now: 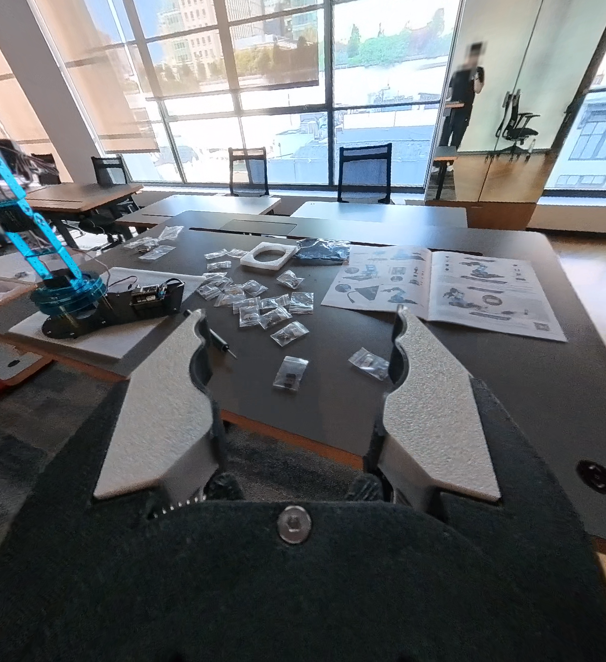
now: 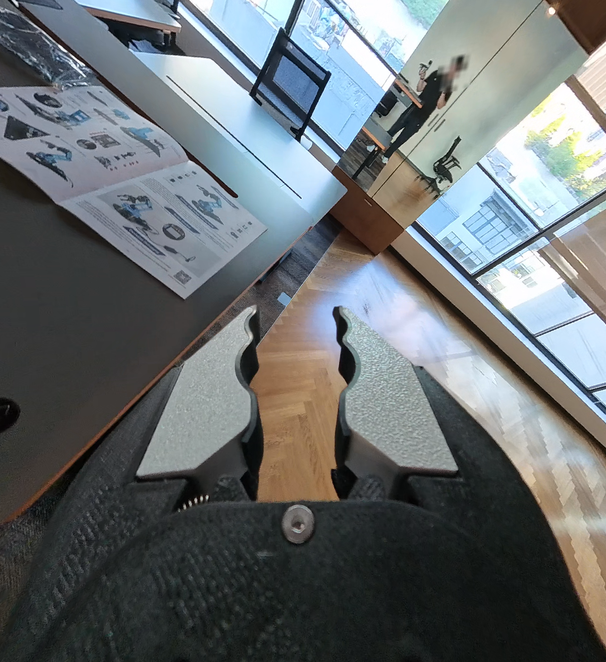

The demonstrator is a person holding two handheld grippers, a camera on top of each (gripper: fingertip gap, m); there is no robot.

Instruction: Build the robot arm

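Note:
My left gripper [image 1: 299, 315] is wide open and empty, held above the near edge of a dark table [image 1: 330, 401]. Nearest to it lie a small clear bag with dark parts [image 1: 291, 372], another clear bag [image 1: 369, 362] and a black screwdriver [image 1: 219, 340]. Several more small bags [image 1: 258, 301] lie scattered beyond. A blue robot arm kit [image 1: 54, 272] stands on a black base at the left. My right gripper [image 2: 296, 313] is open and empty, off the table's right edge, over the wooden floor [image 2: 294, 394].
An open instruction booklet [image 1: 437, 290] lies on the table's right side; it also shows in the right wrist view [image 2: 115, 179]. A white foam frame [image 1: 267, 255] and a blue foil bag [image 1: 323, 249] lie farther back. Chairs [image 1: 364, 173], more tables and windows stand behind.

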